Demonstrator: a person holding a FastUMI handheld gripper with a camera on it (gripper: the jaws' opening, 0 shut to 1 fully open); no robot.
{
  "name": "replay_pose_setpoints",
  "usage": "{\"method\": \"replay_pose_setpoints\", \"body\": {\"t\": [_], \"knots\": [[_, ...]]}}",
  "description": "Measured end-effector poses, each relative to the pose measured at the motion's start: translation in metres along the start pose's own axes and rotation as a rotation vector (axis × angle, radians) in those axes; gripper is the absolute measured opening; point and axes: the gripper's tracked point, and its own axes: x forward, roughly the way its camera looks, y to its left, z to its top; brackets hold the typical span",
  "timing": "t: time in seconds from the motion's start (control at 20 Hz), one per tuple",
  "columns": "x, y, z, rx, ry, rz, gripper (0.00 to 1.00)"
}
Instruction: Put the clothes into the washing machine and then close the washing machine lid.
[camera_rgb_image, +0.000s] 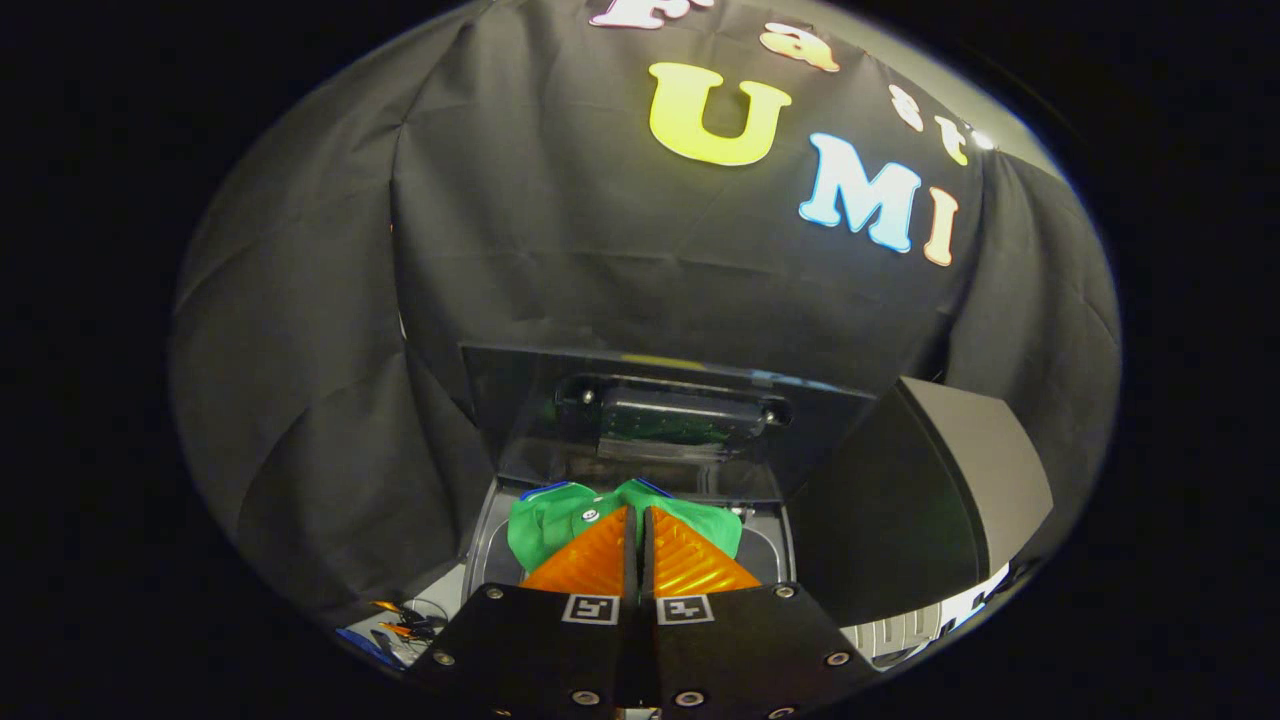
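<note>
gripper (640, 520): two fingers are pressing together, pinching the green cloth at their tips
clothes (560, 520): one green garment with blue trim, bunching around and just beyond the fingertips, hanging over the machine opening
washing machine (775, 560): one, sitting directly below and ahead of the fingers, tub open
lid (650, 420): one, standing raised beyond the garment, dark and see-through
dark box (930, 490): one, sitting right of the fingers beside the machine
cables (400, 625): small tangle lying left of the fingers, count unclear
</note>
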Motion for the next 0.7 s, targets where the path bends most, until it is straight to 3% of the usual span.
{"method": "replay_pose_setpoints", "body": {"t": [0.7], "knots": [[0.084, -0.008, -0.091, -0.01, 0.184, 0.038, 0.0]]}}
